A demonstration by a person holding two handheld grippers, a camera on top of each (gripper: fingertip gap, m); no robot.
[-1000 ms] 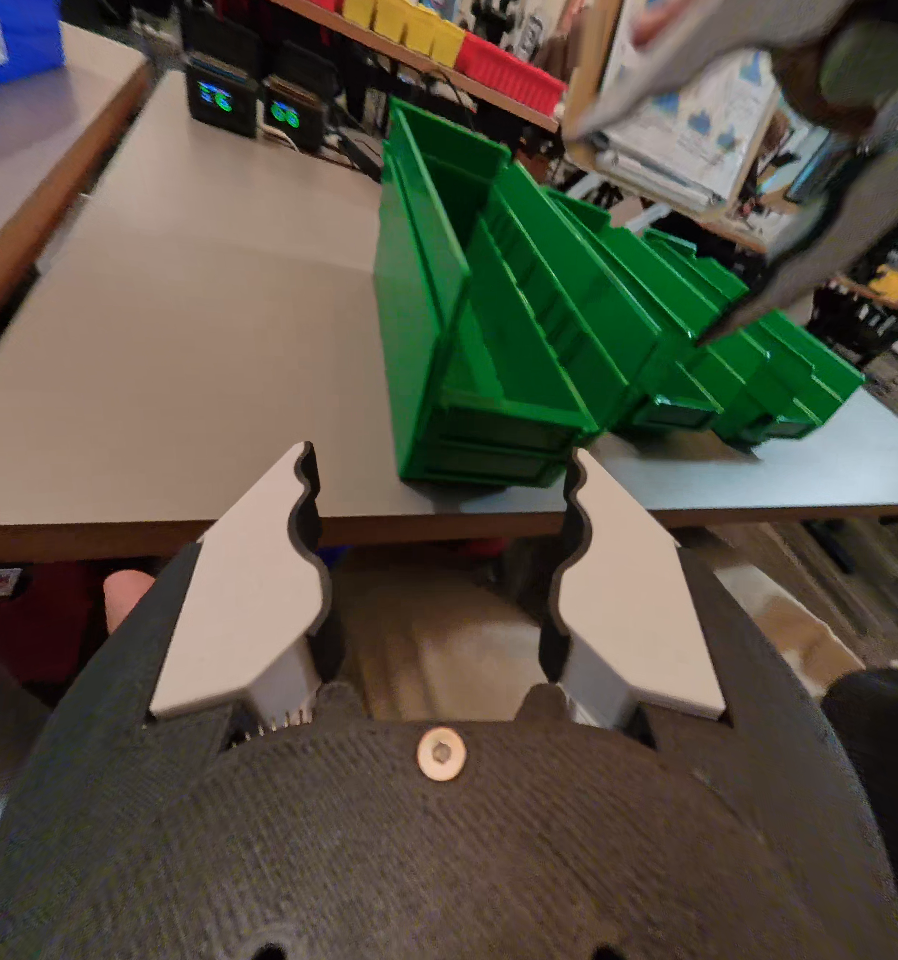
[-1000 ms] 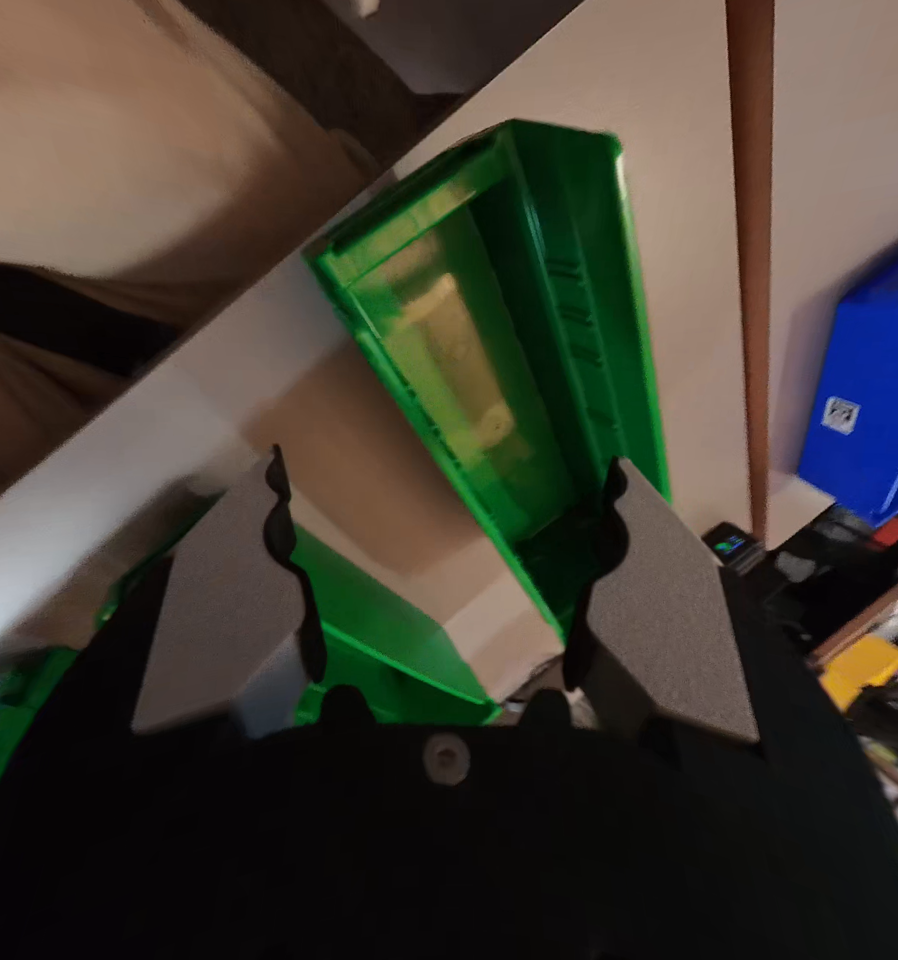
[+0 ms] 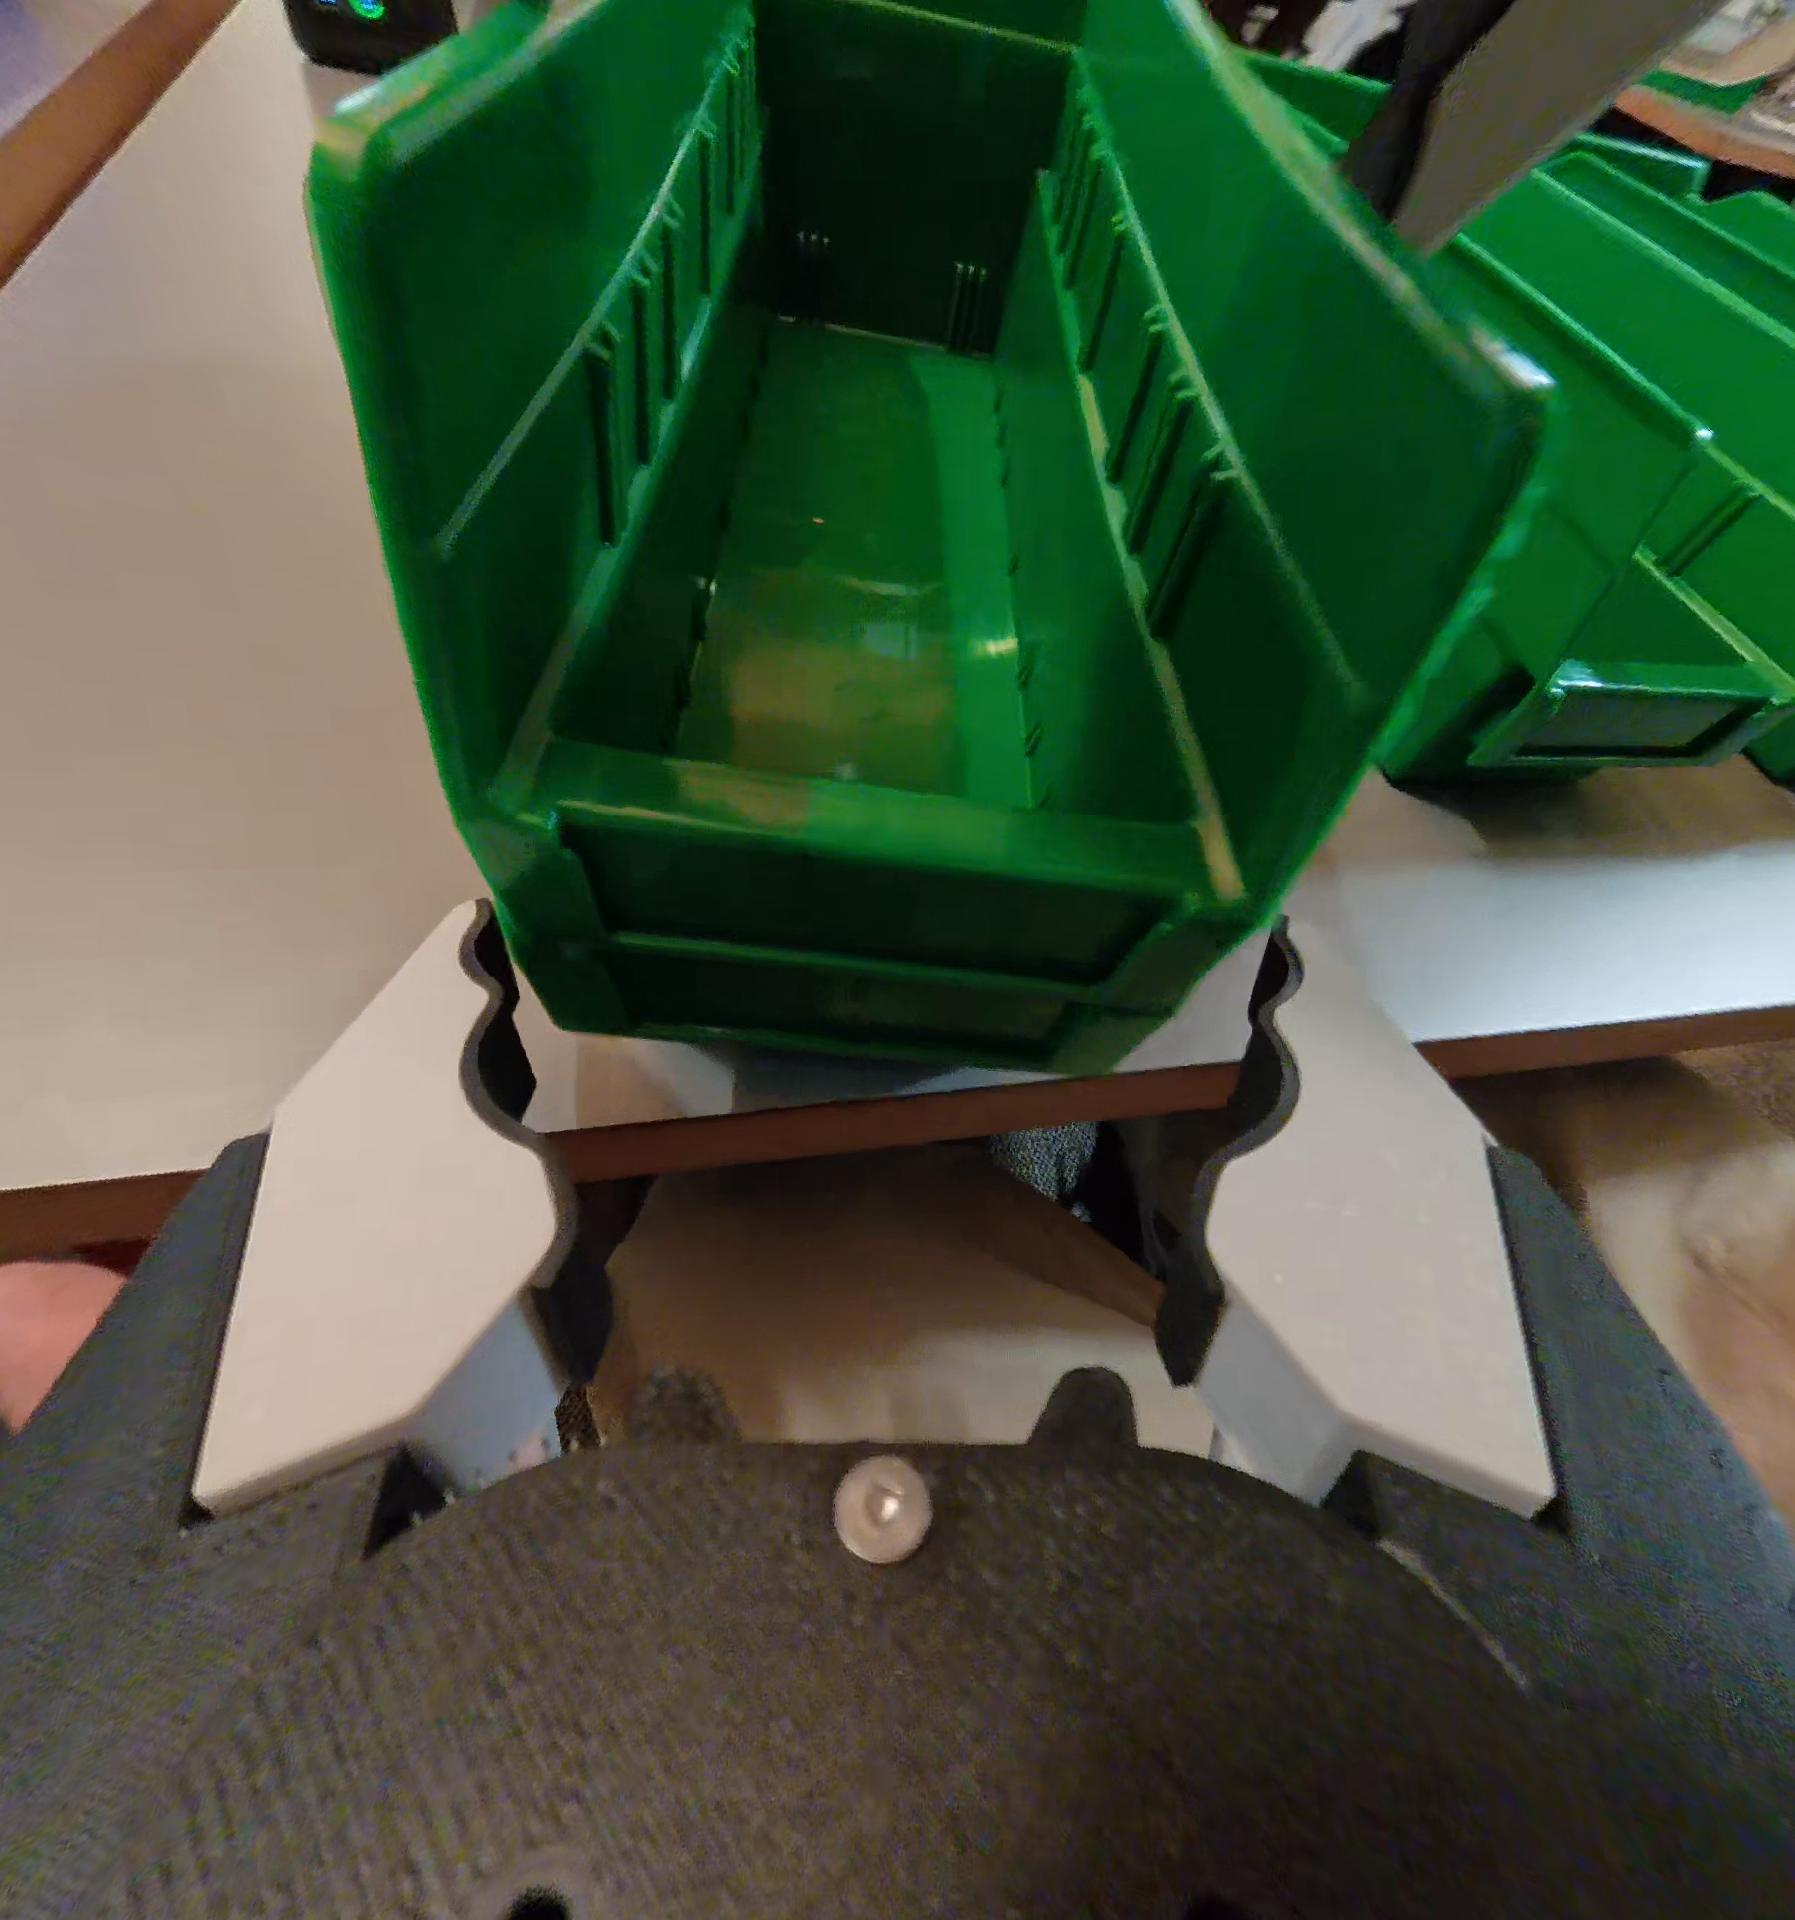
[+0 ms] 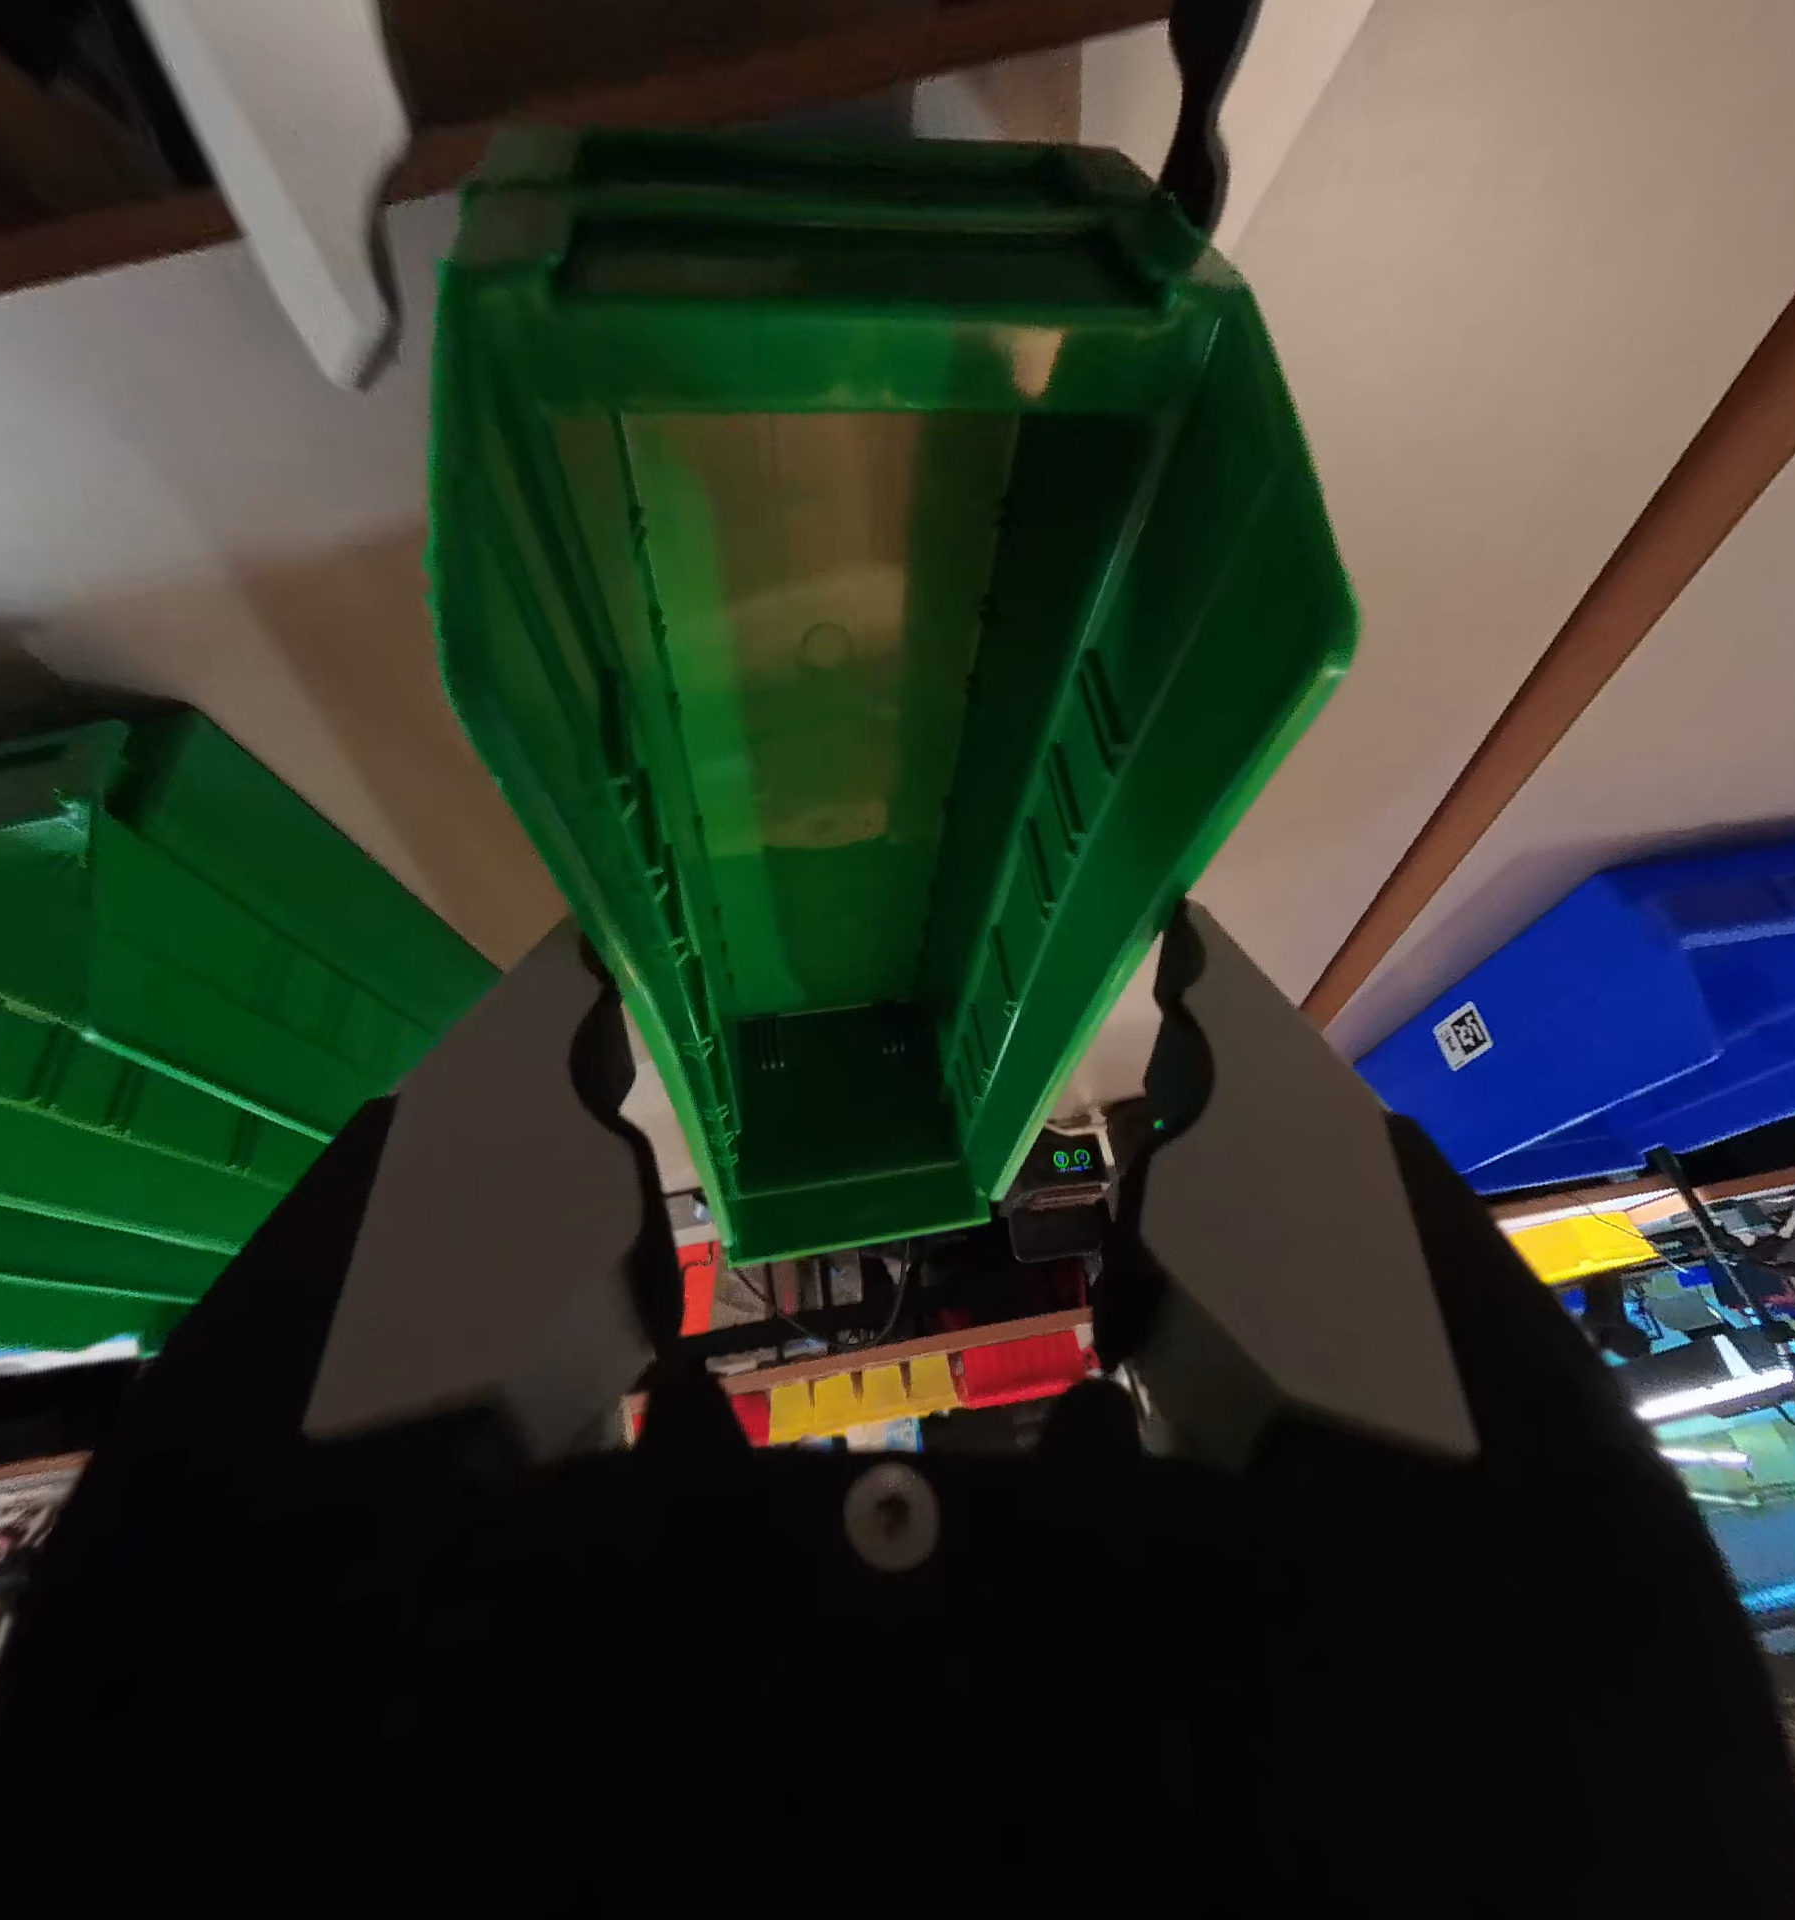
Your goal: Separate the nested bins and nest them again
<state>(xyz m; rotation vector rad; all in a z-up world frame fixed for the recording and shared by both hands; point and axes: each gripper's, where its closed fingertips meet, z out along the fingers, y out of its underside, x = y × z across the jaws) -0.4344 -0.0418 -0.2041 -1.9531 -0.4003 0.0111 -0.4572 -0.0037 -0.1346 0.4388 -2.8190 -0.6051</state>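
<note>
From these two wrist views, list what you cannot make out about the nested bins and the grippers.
- Left wrist view: whether the left gripper touches the nested bins; the bins' front covers its fingertips.
- Right wrist view: whether the right gripper touches the bins' far end; blur and the bin walls hide it.
- Both views: how many bins lie in the second stack; the frame edge cuts it.

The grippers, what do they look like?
The left gripper and the right gripper match. Each has a rough, dark, rounded body with one silver screw in the middle. Two pale grey wedge-shaped fingers stick out in front, and their inner edges are black and wavy, like little bumps. No cables or sleeves show.
</note>
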